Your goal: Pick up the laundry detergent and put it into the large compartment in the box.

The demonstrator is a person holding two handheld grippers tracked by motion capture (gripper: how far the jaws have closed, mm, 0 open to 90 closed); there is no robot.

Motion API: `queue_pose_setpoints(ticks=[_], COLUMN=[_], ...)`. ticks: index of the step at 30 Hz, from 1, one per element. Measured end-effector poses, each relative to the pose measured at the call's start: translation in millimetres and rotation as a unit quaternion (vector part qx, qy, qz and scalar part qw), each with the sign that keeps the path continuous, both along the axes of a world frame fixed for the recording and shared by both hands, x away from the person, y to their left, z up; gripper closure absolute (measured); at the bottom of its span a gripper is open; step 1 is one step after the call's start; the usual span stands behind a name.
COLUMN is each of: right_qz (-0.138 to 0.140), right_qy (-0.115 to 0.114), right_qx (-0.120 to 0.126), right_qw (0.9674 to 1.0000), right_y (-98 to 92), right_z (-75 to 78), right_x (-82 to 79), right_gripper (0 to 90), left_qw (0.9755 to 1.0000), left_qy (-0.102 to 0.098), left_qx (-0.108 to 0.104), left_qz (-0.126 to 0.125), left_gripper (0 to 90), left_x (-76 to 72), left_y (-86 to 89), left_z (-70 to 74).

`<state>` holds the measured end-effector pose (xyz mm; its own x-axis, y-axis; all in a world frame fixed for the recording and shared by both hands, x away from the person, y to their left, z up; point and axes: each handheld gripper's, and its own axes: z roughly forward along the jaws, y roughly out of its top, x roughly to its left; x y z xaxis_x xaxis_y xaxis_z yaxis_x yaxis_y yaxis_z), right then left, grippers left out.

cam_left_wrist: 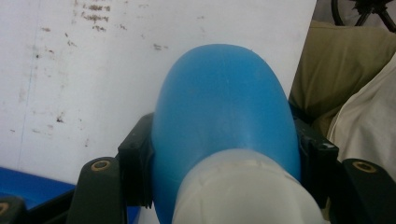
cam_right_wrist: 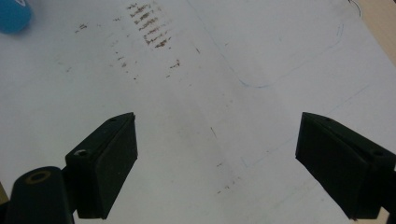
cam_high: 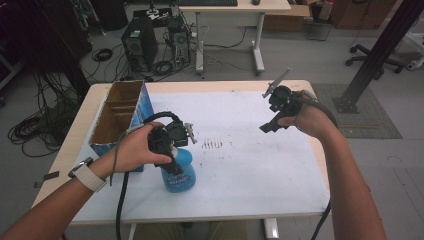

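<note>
A blue spray bottle [cam_high: 181, 175] with a white collar stands on the white sheet near the table's front left. My left gripper [cam_high: 172, 150] comes down over its top and is shut on it. In the left gripper view the blue bottle [cam_left_wrist: 224, 107] bulges between the two black jaws, which press its sides, with the white collar [cam_left_wrist: 243, 191] nearest the camera. My right gripper [cam_high: 267, 125] hangs open above the right half of the sheet, jaws wide apart with nothing between them. A corner of the blue bottle [cam_right_wrist: 13, 16] appears in the right gripper view.
An open cardboard box with blue sides [cam_high: 117, 117] stands at the table's left, just behind my left hand. The white sheet [cam_high: 250, 150] carries dark smudge marks [cam_high: 212, 144] in its middle. Computers, cables and another desk sit on the floor beyond the table.
</note>
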<state>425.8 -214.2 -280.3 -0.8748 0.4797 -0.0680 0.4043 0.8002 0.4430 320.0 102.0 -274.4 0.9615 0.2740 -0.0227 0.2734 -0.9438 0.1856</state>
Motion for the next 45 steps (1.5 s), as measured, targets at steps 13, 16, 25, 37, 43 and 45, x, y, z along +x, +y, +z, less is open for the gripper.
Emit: queue_pose_setpoints(ticks=[13, 16, 25, 37, 43, 45], right_qz=[-0.002, -0.003, -0.003, -0.003, -0.002, -0.002], right_qy=[-0.003, -0.005, -0.007, -0.009, -0.008, -0.008], right_qx=[0.003, 0.003, 0.003, 0.003, 0.003, 0.004], right_qw=[1.0, 1.0, 1.0, 1.0, 1.0, 1.0], right_y=[-2.1, -2.5, -3.2, -3.2, -3.6, -3.6], right_z=[1.7, 2.5, 3.6, 4.3, 4.3, 4.4], right_x=[-1.7, -2.1, -3.8, -4.9, -4.9, -4.9], right_gripper=[12.9, 12.9, 12.9, 12.9, 12.9, 12.9], left_qw=[0.9996, 0.9995, 0.9988, 0.9973, 0.9963, 0.9963], left_qy=[-0.01, -0.011, -0.013, -0.018, -0.023, -0.024], left_qx=[-0.008, -0.005, -0.005, -0.011, -0.006, -0.004], left_qz=[0.024, 0.028, 0.048, 0.071, 0.083, 0.083], left_gripper=[37.2, 37.2, 37.3, 37.3, 37.2, 37.3], left_x=[-0.5, -0.7, -4.0, -6.1, -6.9, -7.4], left_y=[4.0, 5.1, 5.9, 6.0, 5.4, 5.1], left_z=[14.8, 18.5, 34.6, 49.8, 57.6, 59.3])
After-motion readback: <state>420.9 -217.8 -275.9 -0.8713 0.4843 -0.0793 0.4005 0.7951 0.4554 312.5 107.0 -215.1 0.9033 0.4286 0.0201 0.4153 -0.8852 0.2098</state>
